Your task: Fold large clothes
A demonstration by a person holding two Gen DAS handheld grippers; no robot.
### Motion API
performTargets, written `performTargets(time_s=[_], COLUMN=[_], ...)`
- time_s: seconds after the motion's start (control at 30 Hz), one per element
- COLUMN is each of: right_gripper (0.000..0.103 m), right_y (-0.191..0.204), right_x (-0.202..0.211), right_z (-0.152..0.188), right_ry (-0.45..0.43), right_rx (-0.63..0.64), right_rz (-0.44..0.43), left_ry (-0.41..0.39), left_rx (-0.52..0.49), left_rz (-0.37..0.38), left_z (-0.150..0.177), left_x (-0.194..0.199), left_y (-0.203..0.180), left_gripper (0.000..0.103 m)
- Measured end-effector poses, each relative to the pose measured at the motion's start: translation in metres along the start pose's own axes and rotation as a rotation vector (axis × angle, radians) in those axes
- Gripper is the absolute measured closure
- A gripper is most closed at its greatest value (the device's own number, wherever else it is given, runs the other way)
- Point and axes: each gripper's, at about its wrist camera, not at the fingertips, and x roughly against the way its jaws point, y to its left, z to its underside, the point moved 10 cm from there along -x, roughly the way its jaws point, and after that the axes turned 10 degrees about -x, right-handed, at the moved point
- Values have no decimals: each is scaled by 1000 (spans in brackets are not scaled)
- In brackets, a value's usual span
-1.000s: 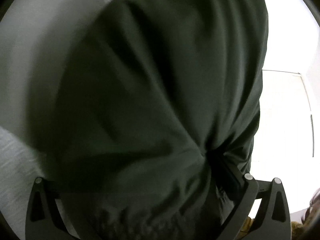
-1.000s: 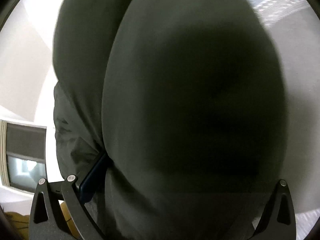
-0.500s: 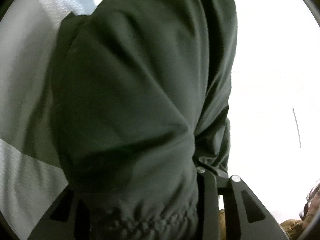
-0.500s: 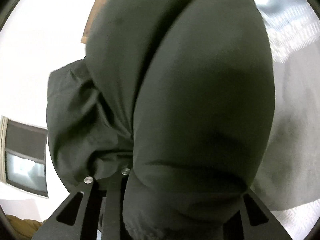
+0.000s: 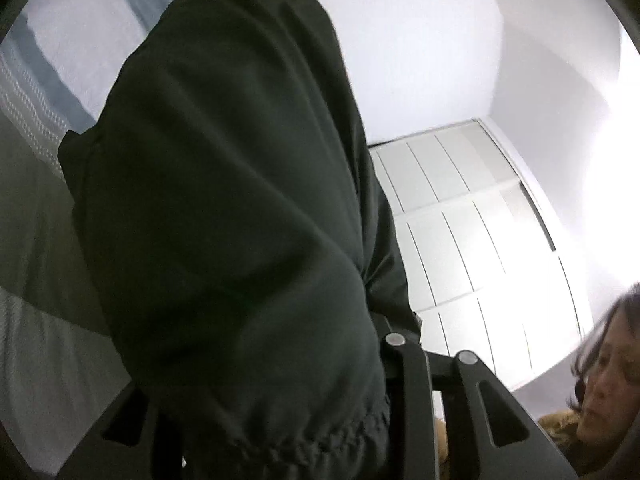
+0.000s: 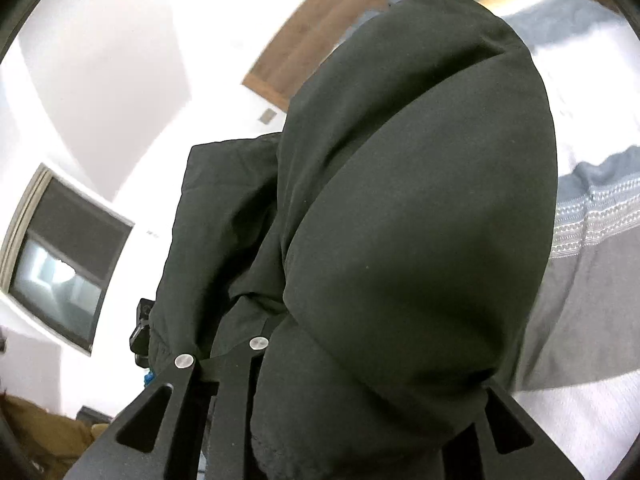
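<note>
A large dark green garment [image 5: 224, 220] with a gathered elastic hem fills the left wrist view and hangs over my left gripper [image 5: 380, 344], which is shut on its fabric. The same garment [image 6: 400, 220] drapes over my right gripper [image 6: 256, 344] in the right wrist view, and that gripper is shut on it too. Both grippers point upward and hold the garment lifted in the air. The cloth hides most of the fingers; only black finger frames and silver screws show.
A bed with a grey and white-blue patterned cover [image 5: 36, 208] lies to the left; it also shows in the right wrist view [image 6: 592, 248]. A white panelled closet door [image 5: 472, 240], a window [image 6: 64, 264], a wooden headboard [image 6: 316, 36] and the person's face [image 5: 608, 376] are in view.
Both grippers have tilted up with the garment. More of the ceiling, walls, closet door and window now show, and the garment covers less of each view.
</note>
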Motion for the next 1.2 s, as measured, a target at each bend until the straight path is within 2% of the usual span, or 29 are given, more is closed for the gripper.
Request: performTargets(time_s=[0.07, 0.13, 0.2, 0.23, 0.33, 0.4, 0.47, 0.5, 0.53, 0.57, 0.63, 0.67, 0.73, 0.83, 0.9, 1.0, 1.03, 1.07, 1.13, 1.2], right_gripper=[81, 81, 81, 81, 80, 78, 73, 66, 55, 50, 29, 25, 9, 4, 4, 4, 4, 4, 5, 7], right_y=[6, 0, -21, -37, -88, -123, -140, -147, -152, -156, -167, -169, -170, -178, -172, -153, -136, -136, -105, -73], right_x=[11, 13, 10, 22, 0, -8, -5, -3, -2, 3, 14, 12, 31, 60, 81, 113, 110, 130, 118, 89], right_z=[11, 21, 32, 52, 77, 87, 86, 85, 86, 90, 88, 85, 82, 67, 69, 60, 61, 79, 91, 105], right_ry=[-6, -10, -2, 10, 60, 52, 19, 3, -6, -6, -20, -37, -95, -170, -208, -222, -219, -215, -202, -191], right_rx=[2, -18, -43, -58, -126, -193, -240, -258, -271, -277, -286, -292, -309, -324, -289, -146, -84, -34, 64, 137], right_rz=[-14, -11, 16, 46, 146, 198, 211, 228, 249, 269, 327, 340, 346, 393, 465, 545, 575, 591, 602, 583], left_ry=[10, 23, 54, 78, 164, 172, 171, 181, 189, 202, 221, 223, 205, 115, 69, 52, 57, 64, 75, 84], left_rx=[-17, -8, -2, 12, 54, 88, 88, 72, 65, 54, 33, 26, 10, 20, -9, -107, -136, -172, -259, -309], left_rz=[-22, -62, -142, -194, -360, -414, -469, -502, -520, -538, -579, -595, -610, -588, -625, -688, -708, -729, -780, -798], left_z=[10, 21, 34, 44, 75, 85, 85, 84, 85, 85, 87, 83, 65, 42, 28, 19, 13, 12, 16, 32], left_x=[11, 17, 16, 14, 7, 10, 15, 17, 18, 19, 24, 27, 34, 46, 65, 91, 107, 104, 96, 67], left_y=[-4, 9, 36, 56, 117, 145, 157, 161, 160, 158, 143, 140, 129, 95, 80, 57, 70, 63, 45, 30], left_gripper=[74, 74, 74, 74, 74, 74, 67, 62, 59, 58, 52, 51, 48, 46, 42, 41, 41, 41, 41, 41])
